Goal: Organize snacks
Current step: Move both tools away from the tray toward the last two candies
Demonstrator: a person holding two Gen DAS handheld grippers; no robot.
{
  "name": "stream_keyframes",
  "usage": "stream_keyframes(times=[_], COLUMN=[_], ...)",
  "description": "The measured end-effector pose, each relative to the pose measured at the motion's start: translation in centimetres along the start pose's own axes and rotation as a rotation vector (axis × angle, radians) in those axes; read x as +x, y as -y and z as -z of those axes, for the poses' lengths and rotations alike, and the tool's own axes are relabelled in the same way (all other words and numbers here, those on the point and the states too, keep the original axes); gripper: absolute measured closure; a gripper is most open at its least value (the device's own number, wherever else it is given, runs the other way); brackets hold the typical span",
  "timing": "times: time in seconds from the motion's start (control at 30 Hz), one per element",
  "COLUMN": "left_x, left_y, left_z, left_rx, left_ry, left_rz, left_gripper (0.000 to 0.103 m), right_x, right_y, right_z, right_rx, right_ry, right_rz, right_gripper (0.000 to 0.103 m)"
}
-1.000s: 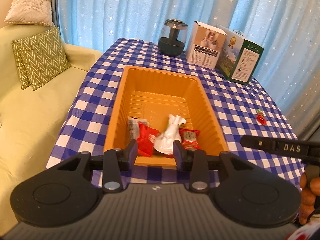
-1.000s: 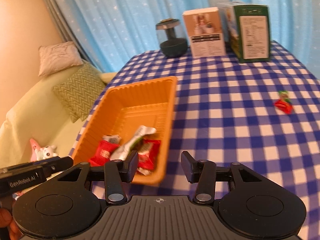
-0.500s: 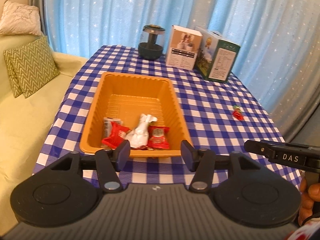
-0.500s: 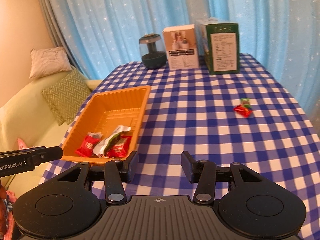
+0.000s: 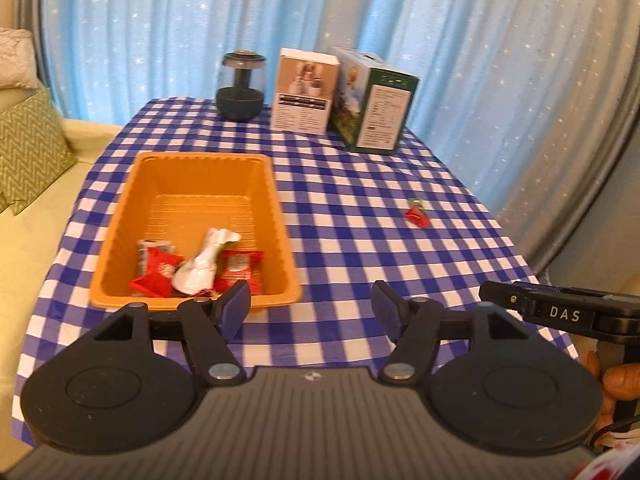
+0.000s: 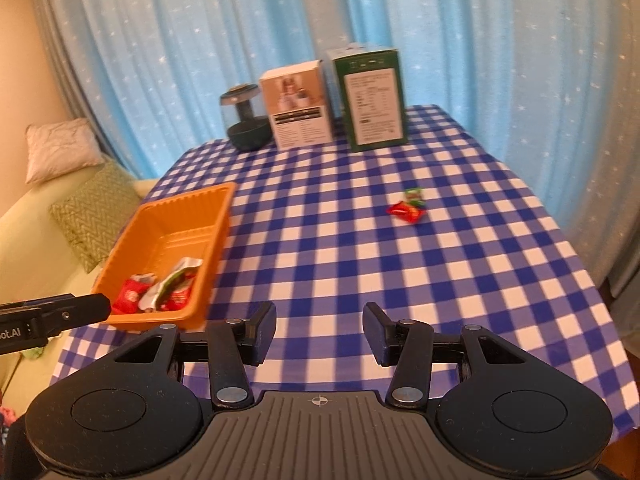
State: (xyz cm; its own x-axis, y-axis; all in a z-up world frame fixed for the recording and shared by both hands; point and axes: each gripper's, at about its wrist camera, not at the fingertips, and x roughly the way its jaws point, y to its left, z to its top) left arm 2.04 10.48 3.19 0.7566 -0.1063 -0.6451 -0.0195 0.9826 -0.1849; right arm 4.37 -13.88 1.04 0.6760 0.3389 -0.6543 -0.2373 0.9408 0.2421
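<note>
An orange bin (image 5: 276,200) (image 6: 222,216) stands on the blue checked tablecloth (image 5: 360,240) (image 6: 340,260), at the left. Red snack packets (image 5: 158,268) (image 6: 130,296) and a white wrapper (image 5: 200,268) lie at its near end. A red and green snack (image 5: 416,214) (image 6: 408,210) lies loose on the cloth at the right. My left gripper (image 5: 311,308) is open and empty, over the table's near edge beside the bin. My right gripper (image 6: 319,334) is open and empty, near the front edge, far from the loose snack.
At the far end of the table stand a dark glass jar (image 5: 240,88) (image 6: 246,124), a white box (image 5: 306,92) (image 6: 298,108) and a green box (image 5: 380,112) (image 6: 372,96). A sofa with cushions (image 5: 24,148) (image 6: 96,216) is at the left. Blue curtains hang behind.
Both grippers have pulled back and up from the bin, so more of the table shows. The left gripper's jaws have spread wider.
</note>
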Motion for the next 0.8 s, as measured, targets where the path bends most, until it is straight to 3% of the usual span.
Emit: stream_keyframes(times=[0.43, 0.8], left_x=[2.0, 8.3], left_y=[4.6, 8.5], left_z=[-1.0, -2.6], left_rx=[0.045, 0.128], left_ry=[-0.008, -0.044], left_rz=[0.077, 0.113], left_gripper=[0.035, 0.021], right_x=[-2.6, 0.3], right_y=[4.3, 9.0], right_z=[-0.9, -3.0], right_rx=[0.053, 0.104], right_ry=[0.051, 0.054], right_rz=[0.076, 0.122], right_gripper=[0.055, 0.055])
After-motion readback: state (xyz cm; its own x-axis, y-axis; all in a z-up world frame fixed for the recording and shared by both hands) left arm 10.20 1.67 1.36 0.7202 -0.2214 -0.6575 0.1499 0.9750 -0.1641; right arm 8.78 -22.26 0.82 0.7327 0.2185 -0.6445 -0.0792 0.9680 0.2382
